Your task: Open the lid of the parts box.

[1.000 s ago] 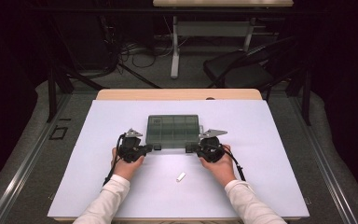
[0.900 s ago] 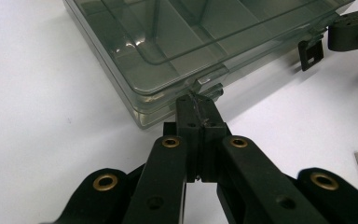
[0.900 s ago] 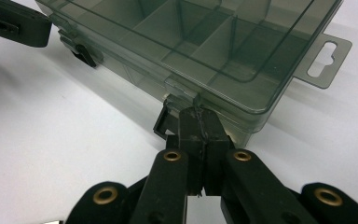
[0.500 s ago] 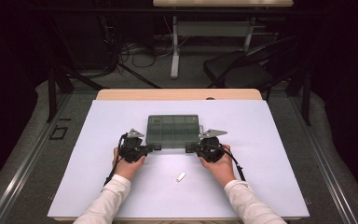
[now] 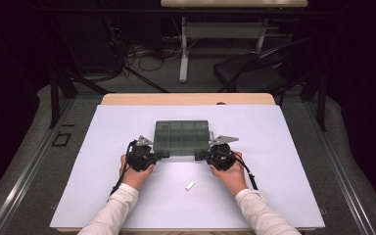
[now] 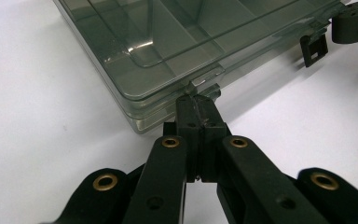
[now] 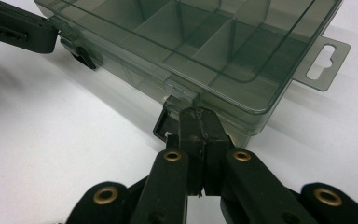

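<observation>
Flanking tongs against closed, empty organizer box

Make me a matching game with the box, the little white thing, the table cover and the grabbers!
Things:
1. compartment box
2. small white piece
3. table sheet
4. left gripper and right gripper

Descriptions:
A. pale, spread across the whole tabletop
B. fingers shut, tips at the box's near edge
C. smoky see-through plastic, lid closed
D. lies alone between the person's two hands

Pairs: 1-C, 2-D, 3-A, 4-B
</observation>
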Demonstrator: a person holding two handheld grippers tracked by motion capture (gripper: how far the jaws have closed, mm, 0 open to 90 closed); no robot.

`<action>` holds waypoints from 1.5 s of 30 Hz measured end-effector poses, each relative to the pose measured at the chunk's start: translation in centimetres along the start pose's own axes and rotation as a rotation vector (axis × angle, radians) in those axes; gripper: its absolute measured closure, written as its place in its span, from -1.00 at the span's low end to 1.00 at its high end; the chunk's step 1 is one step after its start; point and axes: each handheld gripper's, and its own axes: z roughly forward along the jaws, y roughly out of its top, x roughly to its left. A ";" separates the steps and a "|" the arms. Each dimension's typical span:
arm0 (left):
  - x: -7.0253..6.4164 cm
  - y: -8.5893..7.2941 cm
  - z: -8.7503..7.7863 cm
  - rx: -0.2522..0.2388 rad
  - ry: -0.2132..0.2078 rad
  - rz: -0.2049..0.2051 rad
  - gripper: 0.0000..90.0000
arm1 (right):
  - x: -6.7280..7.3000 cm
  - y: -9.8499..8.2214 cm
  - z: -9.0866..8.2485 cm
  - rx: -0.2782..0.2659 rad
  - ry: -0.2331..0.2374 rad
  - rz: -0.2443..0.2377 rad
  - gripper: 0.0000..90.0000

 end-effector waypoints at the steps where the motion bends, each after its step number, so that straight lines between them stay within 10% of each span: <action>1: 0.0 0.0 0.0 -0.006 0.003 -0.002 1.00 | 0.0 0.0 0.0 -0.001 0.000 0.000 0.99; 33: 0.3 0.9 -1.1 -0.064 0.041 -0.016 1.00 | -0.7 0.8 -1.2 -0.062 -0.031 0.022 1.00; 45: 0.3 3.7 -1.7 -0.062 0.068 -0.008 1.00 | -1.4 3.1 -1.6 -0.071 -0.040 0.052 1.00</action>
